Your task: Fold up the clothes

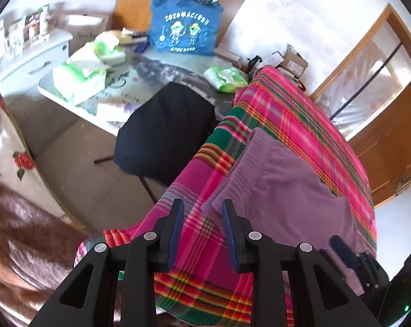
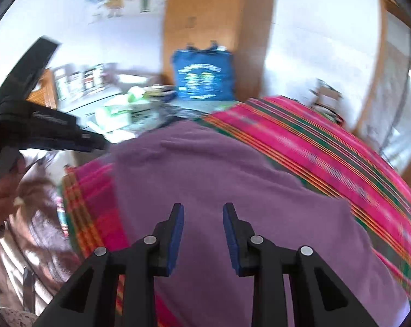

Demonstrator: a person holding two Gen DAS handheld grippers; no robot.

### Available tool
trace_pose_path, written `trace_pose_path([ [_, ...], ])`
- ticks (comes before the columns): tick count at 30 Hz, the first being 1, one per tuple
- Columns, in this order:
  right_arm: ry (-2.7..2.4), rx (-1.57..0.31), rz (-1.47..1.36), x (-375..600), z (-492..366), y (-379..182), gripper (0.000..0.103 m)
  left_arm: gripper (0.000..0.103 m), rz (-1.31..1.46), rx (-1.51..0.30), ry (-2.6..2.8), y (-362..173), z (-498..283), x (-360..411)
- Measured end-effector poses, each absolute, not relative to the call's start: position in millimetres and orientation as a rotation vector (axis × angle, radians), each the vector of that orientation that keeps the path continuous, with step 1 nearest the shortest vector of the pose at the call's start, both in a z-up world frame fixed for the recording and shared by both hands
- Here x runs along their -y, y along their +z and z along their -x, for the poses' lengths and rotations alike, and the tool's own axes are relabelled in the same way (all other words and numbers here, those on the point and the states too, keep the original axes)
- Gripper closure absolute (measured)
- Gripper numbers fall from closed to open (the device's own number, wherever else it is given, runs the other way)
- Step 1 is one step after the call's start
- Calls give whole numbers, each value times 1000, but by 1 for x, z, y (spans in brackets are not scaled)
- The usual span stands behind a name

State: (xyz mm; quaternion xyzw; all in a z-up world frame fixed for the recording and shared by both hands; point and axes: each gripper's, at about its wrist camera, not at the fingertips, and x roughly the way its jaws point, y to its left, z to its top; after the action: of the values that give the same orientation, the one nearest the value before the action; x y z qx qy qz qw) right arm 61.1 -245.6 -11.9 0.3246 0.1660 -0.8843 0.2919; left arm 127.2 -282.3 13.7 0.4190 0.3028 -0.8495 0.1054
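The soft mauve knitted garment [image 1: 281,188] lies flat on a bright pink, green and orange plaid blanket [image 1: 300,114] that covers a rounded, bulging surface (what is under it cannot be told). Its long axis runs away from both cameras, from the near edge of the blanket towards the far, cluttered tabletop [image 1: 156,68].

In the left wrist view the left gripper [image 1: 202,204] hangs over bare plaid, with the garment's near left corner just beside its right-hand finger, so the cloth lies ahead and to the right of it. Its blue-padded fingers stand apart with nothing between them. In the right wrist view the right gripper [image 2: 203,207] is directly over the garment's middle, fingers likewise parted and empty; the view is smeared, so whether the tips touch the cloth cannot be told. The right hand is the nearer to the cloth's body, the left to its edge.

The knit looks thick, matt and limp, with a ribbed band along its far left edge; it should drape and slide easily over the fuzzier blanket. A folded black cloth [image 1: 164,130] rests on the tabletop's near corner, beside a blue printed tote bag [image 1: 185,27].
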Motion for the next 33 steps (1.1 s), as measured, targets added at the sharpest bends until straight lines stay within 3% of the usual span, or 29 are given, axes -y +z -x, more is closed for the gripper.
trace_pose_path([
  [10, -2190, -512, -845, 320, -58, -27, 73, 73, -1287, -1084, -2439, -4, -128, 303],
  [11, -2185, -525, -844, 325, -58, -29, 70, 73, -1283, -1088, -2433, -5, -129, 305],
  [13, -2181, -549, -833, 333, -60, -32, 48, 73, -1280, -1090, -2424, -6, -129, 307],
  [14, -2184, -558, -825, 336, -61, -33, 46, 73, -1282, -1092, -2423, -7, -129, 308],
  [29, -2245, -701, -865, 363, -58, -48, 47, 74, -1307, -1170, -2408, -10, -128, 315],
  [33, -2237, -708, -856, 363, -60, -49, 54, 74, -1308, -1164, -2407, -8, -123, 317],
])
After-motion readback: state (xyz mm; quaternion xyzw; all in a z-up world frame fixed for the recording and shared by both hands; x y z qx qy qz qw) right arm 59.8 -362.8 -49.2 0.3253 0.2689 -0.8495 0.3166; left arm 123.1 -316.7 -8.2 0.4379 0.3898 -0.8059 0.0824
